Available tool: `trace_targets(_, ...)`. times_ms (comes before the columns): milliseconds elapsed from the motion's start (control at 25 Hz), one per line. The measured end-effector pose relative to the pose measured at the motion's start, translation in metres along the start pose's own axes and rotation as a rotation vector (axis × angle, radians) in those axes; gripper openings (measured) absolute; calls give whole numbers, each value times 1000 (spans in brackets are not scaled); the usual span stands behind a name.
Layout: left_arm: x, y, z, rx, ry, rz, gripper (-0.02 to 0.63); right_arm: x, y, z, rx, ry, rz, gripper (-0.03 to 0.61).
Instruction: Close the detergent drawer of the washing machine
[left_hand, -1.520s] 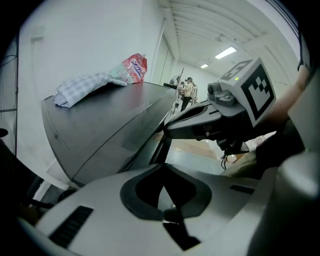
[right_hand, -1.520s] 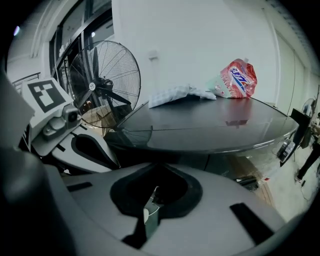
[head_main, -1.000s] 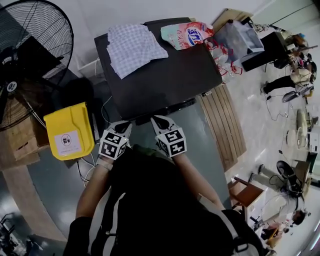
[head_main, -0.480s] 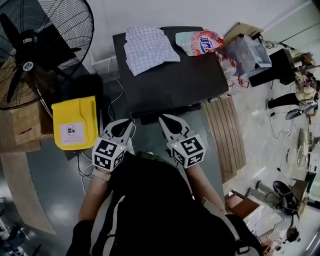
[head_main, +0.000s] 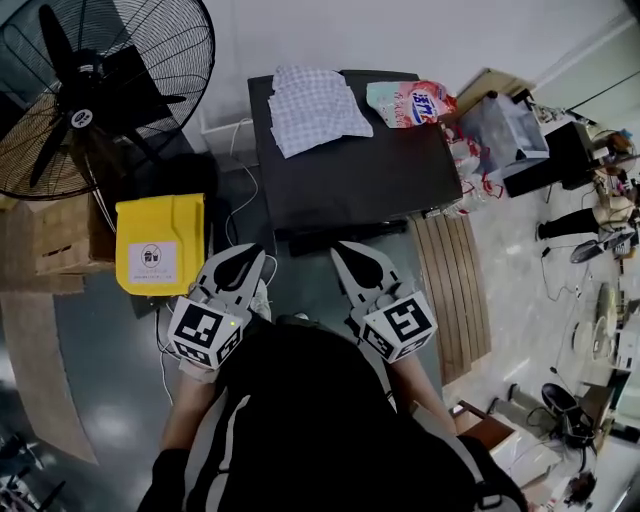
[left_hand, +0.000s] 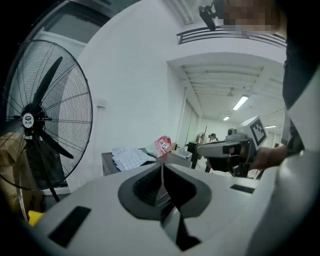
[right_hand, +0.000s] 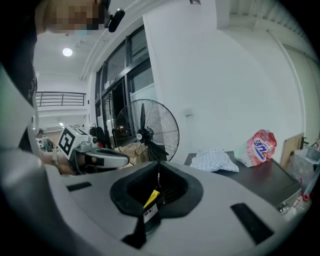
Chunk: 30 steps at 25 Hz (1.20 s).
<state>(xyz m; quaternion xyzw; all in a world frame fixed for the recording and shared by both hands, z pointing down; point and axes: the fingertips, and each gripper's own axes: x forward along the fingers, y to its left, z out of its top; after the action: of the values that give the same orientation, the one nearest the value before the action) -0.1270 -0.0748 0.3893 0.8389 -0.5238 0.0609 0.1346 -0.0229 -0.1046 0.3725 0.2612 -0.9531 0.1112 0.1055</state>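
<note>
The bag on the washer carries blue characters on a red field, but they are too small to read. The yellow bin has a white label with a round sign, and the fan has a hub sticker; neither can be read.

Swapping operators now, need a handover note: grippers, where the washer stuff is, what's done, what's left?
Left gripper: shut, empty, held short of the washer.
Right gripper: shut, empty, beside the left one.
Washer top holds a cloth and a detergent bag.
Drawer: a dark strip juts at the washer's front edge; can't tell whether it is the drawer, or whether the drawer is shut.
Done: nothing confirmed.
Left: check the drawer from the front and push it in if it is open.
</note>
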Motion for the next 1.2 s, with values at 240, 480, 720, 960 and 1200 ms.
trace_targets(240,-14,-1,11,6,-56,23,9,-6,10,4,-20,-15,14,17)
trace_targets(480,-21,-2,11,12,-67,30,9,-7,19,-2,-42,4,24,17)
trace_targets(720,-18,-2,8,7,-60,16,9,-1,28,-4,-46,12,39,17)
trace_targets(960,-15,2,6,-1,-56,5,9,6,32,-7,-29,16,48,17)
trace_targets(1200,-11,4,6,-16,-52,-12,9,10,27,-8,-12,18,38,17)
